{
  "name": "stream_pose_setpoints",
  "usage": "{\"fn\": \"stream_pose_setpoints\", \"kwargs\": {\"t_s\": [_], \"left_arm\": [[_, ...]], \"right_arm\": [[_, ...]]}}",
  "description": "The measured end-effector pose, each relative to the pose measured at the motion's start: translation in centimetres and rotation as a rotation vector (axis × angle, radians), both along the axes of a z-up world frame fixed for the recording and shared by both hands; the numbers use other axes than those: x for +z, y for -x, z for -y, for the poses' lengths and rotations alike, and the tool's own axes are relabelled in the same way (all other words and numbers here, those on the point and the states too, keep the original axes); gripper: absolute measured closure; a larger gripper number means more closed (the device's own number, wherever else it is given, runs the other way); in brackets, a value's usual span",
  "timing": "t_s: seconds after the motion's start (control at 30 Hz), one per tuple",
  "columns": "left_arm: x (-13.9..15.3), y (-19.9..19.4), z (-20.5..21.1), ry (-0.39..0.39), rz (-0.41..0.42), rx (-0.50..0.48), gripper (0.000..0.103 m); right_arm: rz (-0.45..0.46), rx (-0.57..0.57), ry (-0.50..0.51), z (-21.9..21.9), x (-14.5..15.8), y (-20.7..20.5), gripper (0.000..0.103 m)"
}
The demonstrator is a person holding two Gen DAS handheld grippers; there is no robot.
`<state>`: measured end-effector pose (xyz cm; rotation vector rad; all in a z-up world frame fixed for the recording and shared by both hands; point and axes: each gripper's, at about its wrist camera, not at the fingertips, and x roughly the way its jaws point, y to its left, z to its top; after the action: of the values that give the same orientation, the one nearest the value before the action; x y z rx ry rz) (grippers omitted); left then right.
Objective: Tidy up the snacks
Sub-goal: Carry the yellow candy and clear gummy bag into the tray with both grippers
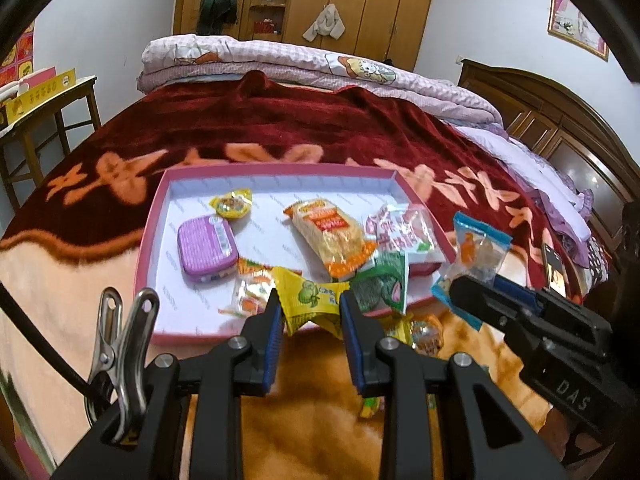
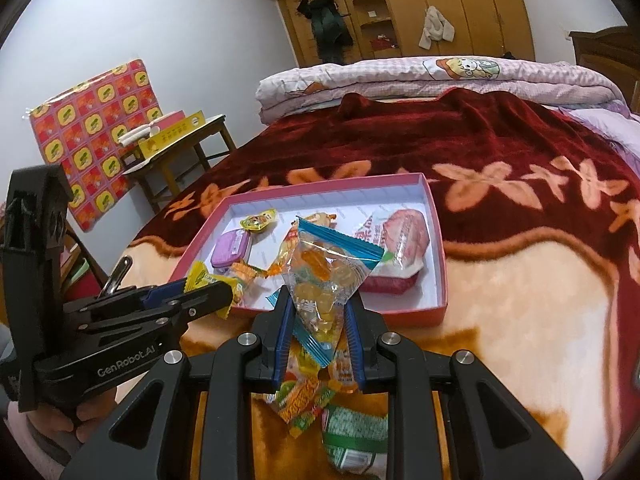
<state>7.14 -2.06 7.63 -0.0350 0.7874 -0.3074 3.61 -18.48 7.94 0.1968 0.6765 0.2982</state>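
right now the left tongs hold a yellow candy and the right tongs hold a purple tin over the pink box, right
Not quite. The right tongs are shut on a clear blue-edged candy bag, as the right wrist view shows; the purple tin lies in the pink box. The left tongs do hold the yellow candy.

Home bedroom — a big bed (image 1: 280, 120) w/ a dark red flowered blanket (image 2: 500, 136), a folded checked quilt (image 1: 320, 60) at the far end, carved wooden headboard (image 1: 560, 120) at the side. Wooden wardrobe (image 1: 360, 0) along the back wall, coat (image 2: 326, 28) hanging on it; small wooden side table (image 2: 180, 152) by the wall — framed picture (image 1: 576, 24) up too.
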Motion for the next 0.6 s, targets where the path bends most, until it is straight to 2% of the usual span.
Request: {"fn": "stream_pose_setpoints", "kwargs": {"t_s": [0.6], "left_arm": [[0.3,-4.9,-0.2,-0.027,0.021,0.032,0.074]], "right_arm": [[-0.006,0.023,0.021,-1.2,0.9,-4.7,0.077]]}}
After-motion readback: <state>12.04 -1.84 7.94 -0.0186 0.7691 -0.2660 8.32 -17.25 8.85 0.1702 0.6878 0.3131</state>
